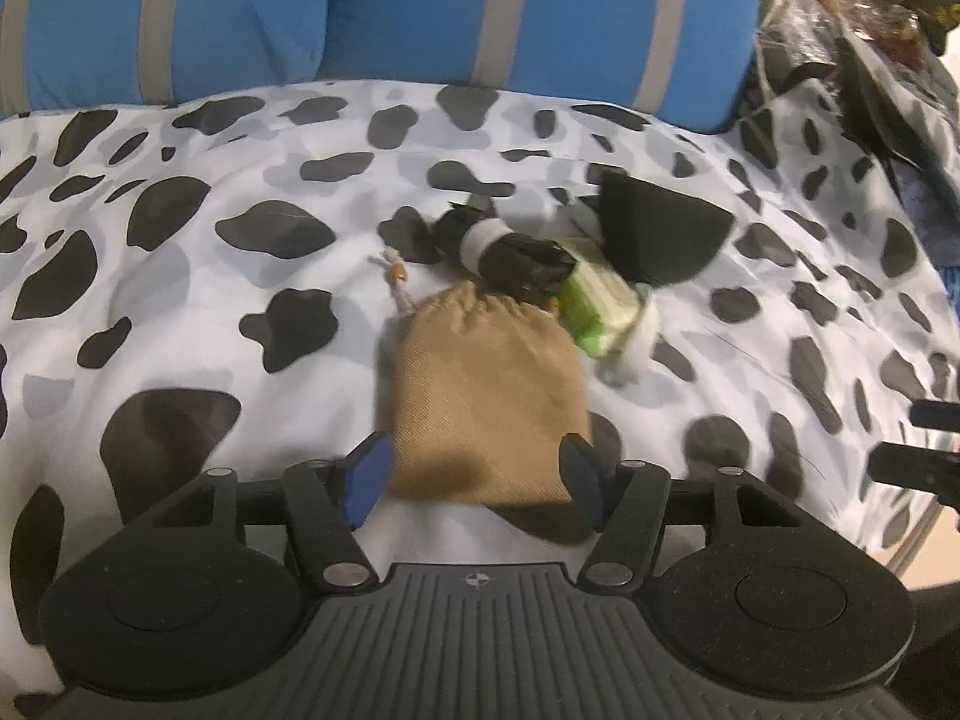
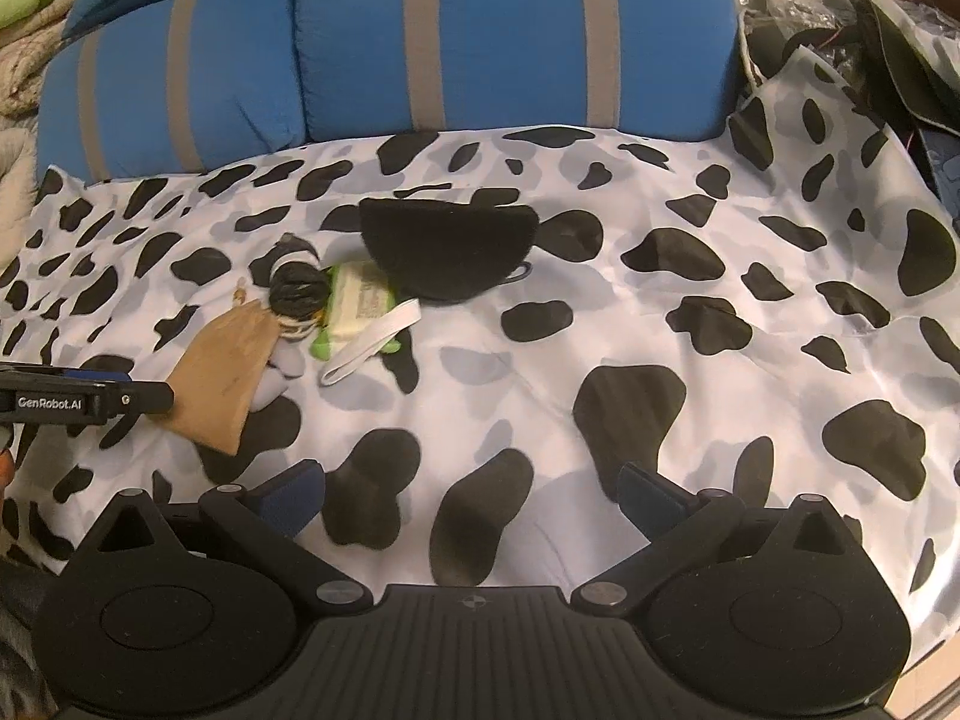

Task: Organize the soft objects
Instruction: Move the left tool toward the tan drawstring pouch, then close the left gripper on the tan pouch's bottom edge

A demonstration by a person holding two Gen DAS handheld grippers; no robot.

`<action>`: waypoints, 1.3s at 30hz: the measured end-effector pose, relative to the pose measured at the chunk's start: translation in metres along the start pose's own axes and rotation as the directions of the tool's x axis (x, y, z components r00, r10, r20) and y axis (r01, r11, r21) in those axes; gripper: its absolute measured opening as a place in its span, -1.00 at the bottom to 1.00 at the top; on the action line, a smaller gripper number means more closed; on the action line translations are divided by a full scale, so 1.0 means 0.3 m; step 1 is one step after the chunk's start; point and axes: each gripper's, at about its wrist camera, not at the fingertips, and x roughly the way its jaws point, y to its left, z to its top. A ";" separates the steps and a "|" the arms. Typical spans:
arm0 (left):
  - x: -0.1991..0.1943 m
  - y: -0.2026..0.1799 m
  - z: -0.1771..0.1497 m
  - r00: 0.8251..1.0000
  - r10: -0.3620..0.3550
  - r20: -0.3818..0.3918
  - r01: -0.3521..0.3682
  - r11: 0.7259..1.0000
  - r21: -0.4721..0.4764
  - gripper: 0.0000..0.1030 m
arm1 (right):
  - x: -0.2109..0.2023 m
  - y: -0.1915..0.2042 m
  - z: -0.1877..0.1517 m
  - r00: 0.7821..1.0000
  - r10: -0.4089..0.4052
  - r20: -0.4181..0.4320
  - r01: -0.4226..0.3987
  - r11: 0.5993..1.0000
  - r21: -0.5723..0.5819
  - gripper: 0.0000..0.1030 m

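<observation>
Left tool (image 1: pixel 474 480) half-open astride tan drawstring cloth pouch (image 1: pixel 483 396), pads apparently clear; right tool (image 2: pixel 471 501) wide, empty, over cow-spotted bedsheet (image 2: pixel 660 324).

Soft, even indoor light is seen on the spotted sheet (image 1: pixel 180 312); the tan pouch (image 1: pixel 486 396) is motion-blurred, and strong fisheye bending is shown at the edges.

You are reading one clear text: "GenRobot.AI" in white letters on the black side of the left gripper (image 2: pixel 90 401), which is showing at the left edge of the right wrist view. A small crosshair sign is sitting on the ribbed body of each gripper, near its front edge. The green pack (image 2: pixel 360 300) is carrying print too blurred to read.
</observation>
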 end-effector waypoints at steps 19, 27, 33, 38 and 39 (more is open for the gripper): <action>0.185 0.065 0.060 0.989 -0.024 -0.146 0.020 0.999 -0.026 -0.62 | 0.088 -0.023 0.073 1.000 -0.008 -0.025 0.008 1.000 -0.021 1.00; 0.158 0.038 0.053 0.989 0.013 -0.150 -0.007 0.999 0.042 -0.93 | 0.103 -0.006 0.078 0.999 -0.017 -0.028 0.016 0.999 -0.049 1.00; 0.071 0.010 0.056 0.996 0.014 -0.092 -0.008 0.998 0.060 -0.94 | 0.110 0.010 0.084 1.000 -0.010 -0.021 0.008 0.998 -0.069 1.00; -0.013 -0.001 0.062 0.999 0.030 -0.037 -0.028 0.998 0.059 -0.94 | 0.121 0.024 0.093 1.000 0.007 -0.008 -0.007 0.996 -0.088 1.00; -0.028 -0.001 0.062 0.999 0.030 -0.030 -0.029 0.998 0.055 -0.94 | 0.125 0.027 0.094 1.000 0.010 -0.007 -0.011 0.996 -0.091 1.00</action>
